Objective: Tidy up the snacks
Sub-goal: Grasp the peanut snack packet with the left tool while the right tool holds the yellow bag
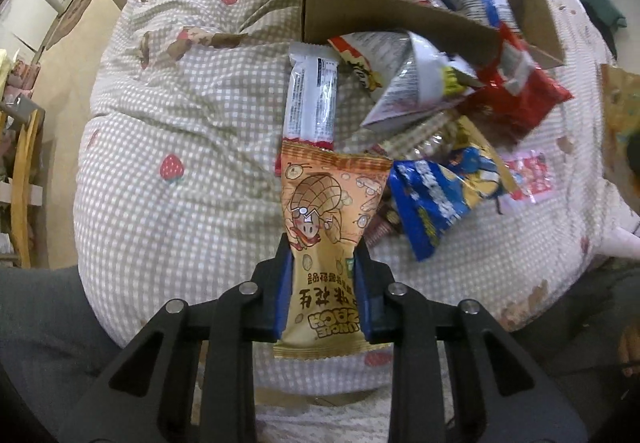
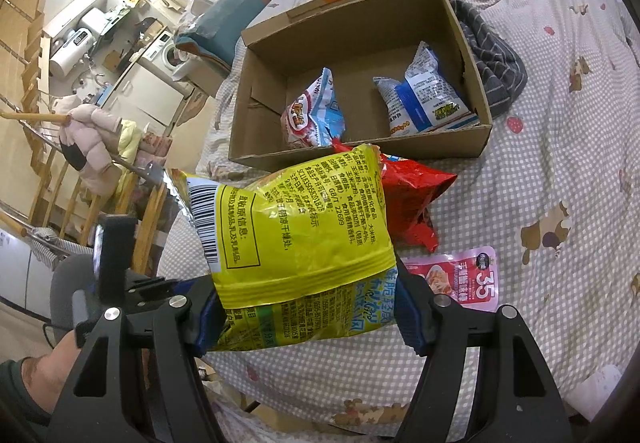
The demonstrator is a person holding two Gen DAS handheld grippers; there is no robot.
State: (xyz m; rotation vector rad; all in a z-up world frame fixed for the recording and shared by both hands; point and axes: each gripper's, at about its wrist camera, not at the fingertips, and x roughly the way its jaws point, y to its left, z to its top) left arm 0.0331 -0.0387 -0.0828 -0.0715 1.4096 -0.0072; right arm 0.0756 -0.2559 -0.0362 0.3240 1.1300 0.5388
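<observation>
My left gripper (image 1: 324, 247) points down over the bed and is shut on an orange peanut packet (image 1: 332, 203), its blue pads pinching the packet's middle. Beyond it lies a heap of snacks: a white bar wrapper (image 1: 312, 95), a silver bag (image 1: 408, 83), a red bag (image 1: 520, 95) and a blue packet (image 1: 432, 199). My right gripper (image 2: 306, 295) is shut on a large yellow snack bag (image 2: 296, 215), held in front of an open cardboard box (image 2: 360, 155). Inside the box lie a red-and-blue packet (image 2: 316, 115) and a blue-and-white packet (image 2: 424, 99).
Everything rests on a checked bedspread (image 1: 180, 123) with strawberry prints. A red bag (image 2: 412, 195) and a pink sachet (image 2: 460, 279) lie in front of the box. A grey striped cloth (image 2: 492, 59) sits against the box's right wall. Wooden railings (image 2: 60, 179) stand off the bed's left edge.
</observation>
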